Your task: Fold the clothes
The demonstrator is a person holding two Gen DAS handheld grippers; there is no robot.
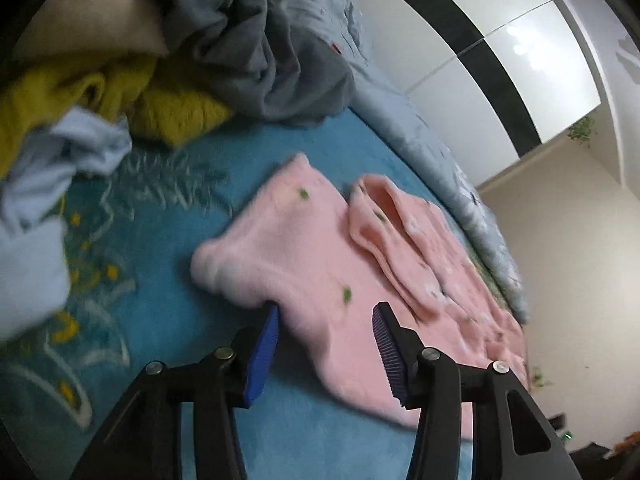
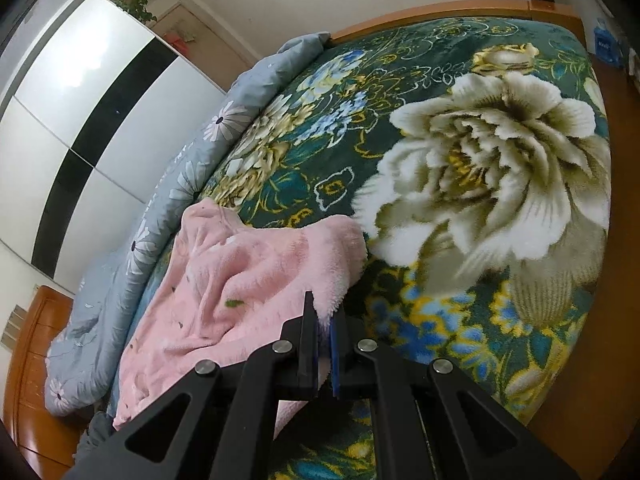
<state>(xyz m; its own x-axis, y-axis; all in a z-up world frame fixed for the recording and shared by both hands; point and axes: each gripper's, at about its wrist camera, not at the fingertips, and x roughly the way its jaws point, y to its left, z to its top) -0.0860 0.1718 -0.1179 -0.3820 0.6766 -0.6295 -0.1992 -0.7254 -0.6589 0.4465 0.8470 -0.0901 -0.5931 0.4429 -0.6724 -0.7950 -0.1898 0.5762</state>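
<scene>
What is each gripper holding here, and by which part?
The right gripper is shut on an edge of the pink fleece garment. The left gripper is open over the garment, holding nothing.

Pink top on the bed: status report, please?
Left tongs open over pink top. Right tongs shut on its edge. Clothes pile lies clear beyond.

bed: floral plush blanket [image 2: 480, 168] over it | edge: grey-blue daisy quilt [image 2: 168, 200] bunched along the blanket | frame: wooden headboard [image 2: 440, 10] | wall: black-and-white wardrobe [image 2: 92, 112], potted plant [image 2: 134, 0] on top
</scene>
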